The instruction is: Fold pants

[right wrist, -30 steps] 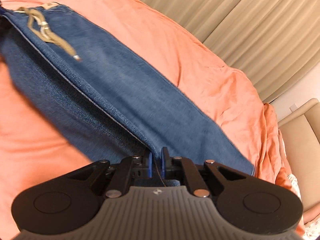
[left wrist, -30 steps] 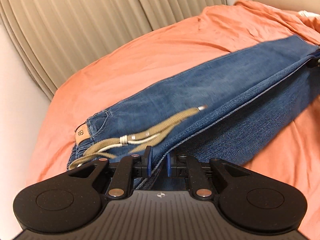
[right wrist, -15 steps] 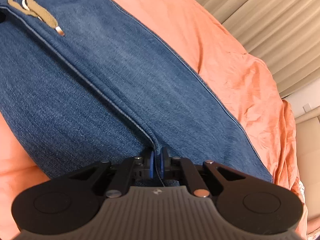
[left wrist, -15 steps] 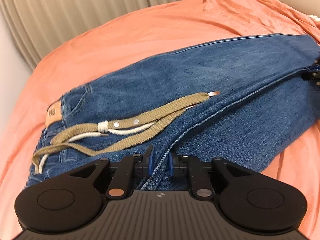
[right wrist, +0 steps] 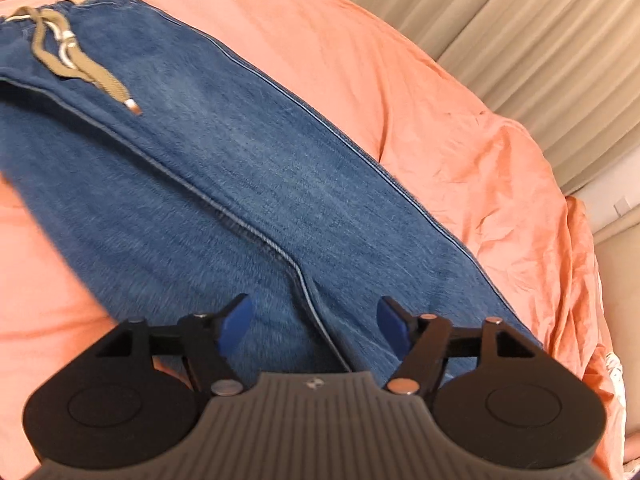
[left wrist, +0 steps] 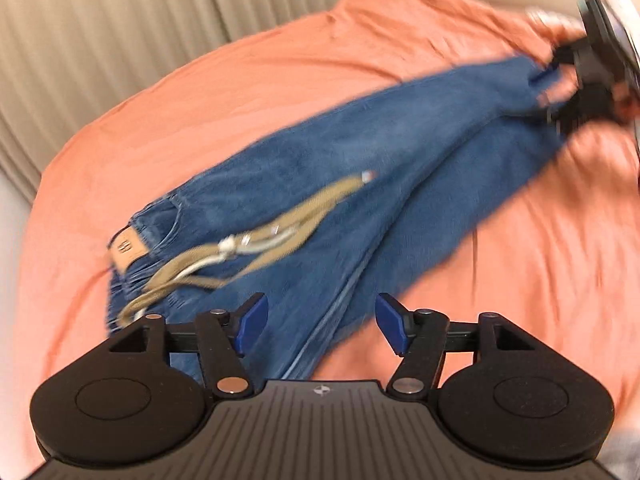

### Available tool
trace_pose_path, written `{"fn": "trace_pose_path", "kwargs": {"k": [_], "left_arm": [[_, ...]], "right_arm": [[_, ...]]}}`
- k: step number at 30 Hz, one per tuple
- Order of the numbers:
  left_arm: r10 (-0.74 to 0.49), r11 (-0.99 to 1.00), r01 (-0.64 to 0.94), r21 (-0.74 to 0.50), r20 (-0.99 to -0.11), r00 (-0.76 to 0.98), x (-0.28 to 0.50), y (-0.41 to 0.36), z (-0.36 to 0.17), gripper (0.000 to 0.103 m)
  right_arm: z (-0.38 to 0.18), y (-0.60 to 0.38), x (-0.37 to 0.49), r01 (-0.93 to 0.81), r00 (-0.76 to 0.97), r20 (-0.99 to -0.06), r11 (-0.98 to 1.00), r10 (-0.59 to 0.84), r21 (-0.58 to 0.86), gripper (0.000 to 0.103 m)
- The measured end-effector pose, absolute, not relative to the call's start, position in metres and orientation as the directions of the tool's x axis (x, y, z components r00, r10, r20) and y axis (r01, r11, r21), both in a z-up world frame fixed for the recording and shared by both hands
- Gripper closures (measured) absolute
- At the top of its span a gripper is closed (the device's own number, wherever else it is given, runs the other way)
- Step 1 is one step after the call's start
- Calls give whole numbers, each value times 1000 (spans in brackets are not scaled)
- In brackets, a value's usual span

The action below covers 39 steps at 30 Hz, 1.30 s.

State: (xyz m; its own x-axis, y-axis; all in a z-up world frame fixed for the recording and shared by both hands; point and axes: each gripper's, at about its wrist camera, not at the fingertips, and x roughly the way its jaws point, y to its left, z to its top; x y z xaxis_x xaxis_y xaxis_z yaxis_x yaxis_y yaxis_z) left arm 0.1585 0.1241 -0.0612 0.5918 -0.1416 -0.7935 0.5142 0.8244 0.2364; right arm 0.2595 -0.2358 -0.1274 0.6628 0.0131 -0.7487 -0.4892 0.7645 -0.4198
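You are letting go of the jeans (left wrist: pixel 320 184), now lying folded leg over leg across the orange bedspread (left wrist: pixel 240 92): the jaws of your left gripper (left wrist: pixel 318 322) are opening over the waist end, those of your right gripper (right wrist: pixel 314 320) are opening over the lower legs, denim beneath but unpinched. The denim is looking thick, soft and floppy, best pinched at seams, waistband or hems. A tan drawstring (left wrist: pixel 280 228) is trailing loose. The leather waistband patch (left wrist: pixel 127 249) is too blurred to read.
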Motion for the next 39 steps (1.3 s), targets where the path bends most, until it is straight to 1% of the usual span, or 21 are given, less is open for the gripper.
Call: {"fn": "trace_pose_path", "kwargs": {"k": [2, 4, 6, 9, 12, 14, 15, 16, 17, 18, 19, 20, 21, 22, 25, 29, 32, 34, 35, 39], "left_arm": [[-76, 765, 557, 324, -813, 578, 147, 130, -65, 30], [-2, 701, 578, 417, -809, 587, 136, 133, -73, 30], [50, 652, 588, 479, -801, 596, 130, 136, -83, 30], [109, 621, 593, 513, -805, 583, 133, 135, -103, 30], [153, 587, 583, 561, -785, 600, 142, 128, -123, 30], [147, 562, 594, 575, -776, 613, 145, 123, -128, 31], [139, 540, 599, 591, -765, 629, 148, 120, -128, 35], [146, 529, 594, 606, -755, 640, 150, 120, -127, 47], [160, 531, 589, 609, -755, 636, 156, 119, -125, 52], [175, 540, 588, 602, -763, 622, 164, 118, -122, 55], [174, 550, 592, 589, -775, 608, 169, 119, -118, 62], [174, 548, 597, 586, -778, 604, 171, 120, -115, 66], [179, 537, 595, 598, -770, 612, 172, 120, -111, 72], [189, 527, 586, 616, -757, 626, 172, 119, -108, 83], [196, 548, 558, 623, -745, 638, 176, 120, -96, 92], [196, 627, 499, 598, -741, 642, 187, 123, -77, 94], [200, 695, 444, 565, -745, 636, 200, 127, -65, 94], [205, 726, 416, 547, -750, 629, 208, 127, -61, 94], [209, 738, 407, 538, -756, 620, 212, 127, -59, 94], [217, 771, 375, 514, -766, 604, 215, 127, -56, 94]], "right_arm": [[-124, -242, 247, -498, 662, -750, 758, 19, -421, 36], [-122, -249, 235, -506, 660, -751, 750, 19, -425, 35], [-123, -256, 223, -508, 659, -752, 744, 12, -433, 34], [-126, -267, 210, -499, 658, -753, 740, -16, -451, 34], [-129, -283, 203, -472, 653, -756, 755, -47, -455, 34], [-130, -295, 199, -450, 653, -755, 767, -67, -458, 34], [-130, -301, 198, -442, 652, -755, 771, -76, -459, 34], [-130, -308, 197, -433, 649, -756, 774, -87, -461, 34], [-131, -314, 195, -424, 646, -756, 776, -103, -468, 34], [-131, -320, 194, -415, 644, -755, 775, -119, -476, 34], [-131, -326, 194, -408, 643, -754, 775, -132, -483, 34], [-130, -332, 194, -402, 642, -754, 775, -141, -487, 34], [-130, -340, 195, -396, 638, -755, 778, -150, -488, 34], [-130, -346, 196, -390, 632, -758, 780, -160, -489, 35], [-130, -360, 198, -387, 620, -762, 771, -188, -505, 40], [-133, -374, 202, -416, 619, -758, 733, -206, -538, 51], [-131, -382, 207, -437, 623, -754, 707, -208, -556, 57], [-130, -385, 212, -447, 629, -749, 692, -208, -567, 58], [-129, -387, 214, -455, 631, -748, 683, -205, -571, 61], [-128, -400, 222, -515, 618, -762, 634, -192, -577, 63]]}}
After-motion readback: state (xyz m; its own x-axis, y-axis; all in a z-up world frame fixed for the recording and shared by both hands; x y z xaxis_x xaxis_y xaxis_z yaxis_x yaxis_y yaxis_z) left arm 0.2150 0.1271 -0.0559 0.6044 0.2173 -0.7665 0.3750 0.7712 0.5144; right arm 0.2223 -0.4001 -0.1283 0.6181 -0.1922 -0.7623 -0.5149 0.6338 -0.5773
